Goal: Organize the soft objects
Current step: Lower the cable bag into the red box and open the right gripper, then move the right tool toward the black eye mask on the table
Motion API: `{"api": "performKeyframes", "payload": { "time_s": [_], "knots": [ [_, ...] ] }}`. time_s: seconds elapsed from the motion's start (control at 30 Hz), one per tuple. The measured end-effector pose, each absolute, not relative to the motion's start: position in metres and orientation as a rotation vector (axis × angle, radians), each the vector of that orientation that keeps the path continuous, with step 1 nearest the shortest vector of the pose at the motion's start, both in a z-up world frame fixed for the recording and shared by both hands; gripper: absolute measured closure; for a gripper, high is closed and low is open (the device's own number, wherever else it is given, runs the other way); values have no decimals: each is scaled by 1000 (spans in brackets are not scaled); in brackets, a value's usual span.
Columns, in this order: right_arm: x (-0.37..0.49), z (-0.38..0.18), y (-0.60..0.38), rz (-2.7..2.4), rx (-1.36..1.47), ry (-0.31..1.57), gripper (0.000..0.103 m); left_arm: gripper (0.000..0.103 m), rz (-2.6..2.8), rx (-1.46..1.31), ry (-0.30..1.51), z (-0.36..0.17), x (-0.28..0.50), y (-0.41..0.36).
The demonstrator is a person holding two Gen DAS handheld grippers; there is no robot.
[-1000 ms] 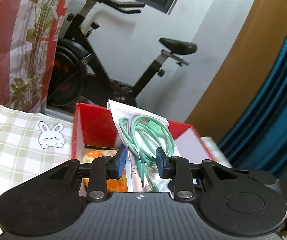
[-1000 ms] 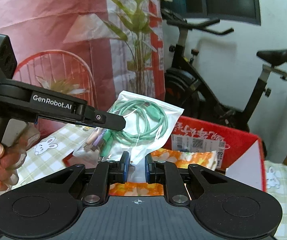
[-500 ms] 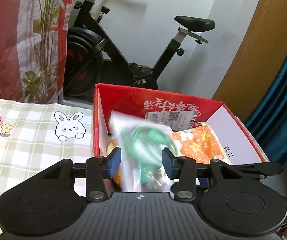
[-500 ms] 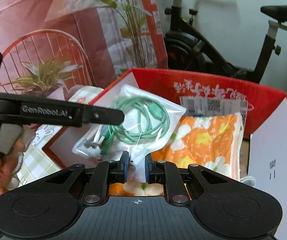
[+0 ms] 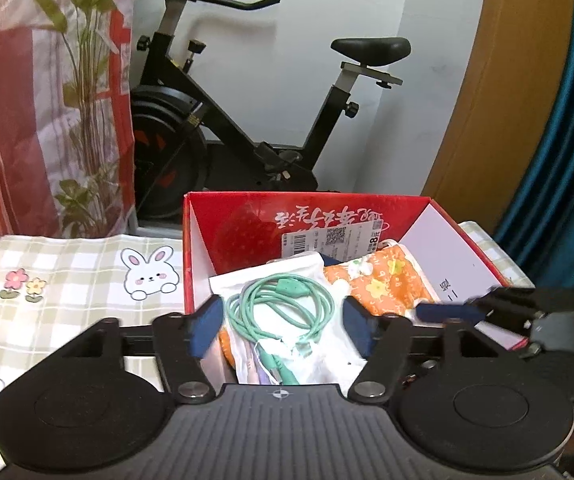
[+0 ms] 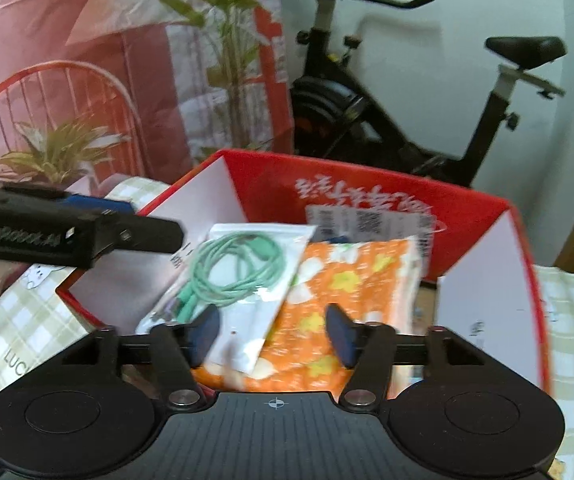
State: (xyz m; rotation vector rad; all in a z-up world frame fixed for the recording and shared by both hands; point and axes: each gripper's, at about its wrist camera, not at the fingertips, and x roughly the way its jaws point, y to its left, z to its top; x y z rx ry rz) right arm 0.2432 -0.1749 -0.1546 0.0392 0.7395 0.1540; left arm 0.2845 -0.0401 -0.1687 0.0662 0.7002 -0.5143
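Left gripper (image 5: 283, 328) spreading, pads clear of the cable bag (image 5: 287, 320), which lies inside the red box (image 5: 247, 216) against its left wall. Right gripper (image 6: 273, 330) opening too, gripping nothing. Risk: a withdrawing finger catches the slack plastic and drags it out.

Soft daylight, fisheye bend, some smear on my right side

From my left tong the view is bright and fairly crisp: even light, only faint shadow inside the red box (image 5: 367, 208), a mild sheen on the clear cable bag (image 5: 287, 320), and the wooden panel (image 5: 499, 100) bowed hard at the rim. My right tong's view is softer, with motion blur smearing the box lettering (image 6: 363, 196) and the exercise bike (image 6: 387, 120), and the corners fall off dark.
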Motion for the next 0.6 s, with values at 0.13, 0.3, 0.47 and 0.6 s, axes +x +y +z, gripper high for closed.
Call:
{"api": "performKeyframes", "payload": {
  "time_s": [0.13, 0.3, 0.47, 0.6],
  "knots": [
    [229, -146, -183, 122, 38, 717, 15, 3, -472, 122, 656, -161, 264, -43],
    [209, -135, -190, 97, 45, 684, 1, 0, -437, 131, 674, -156, 247, -42],
    [188, -124, -192, 78, 37, 649, 0, 0, -414, 113, 662, -149, 231, -35],
    [173, -116, -196, 50, 52, 630, 0, 0, -417, 103, 653, -144, 222, -31]
  ]
}}
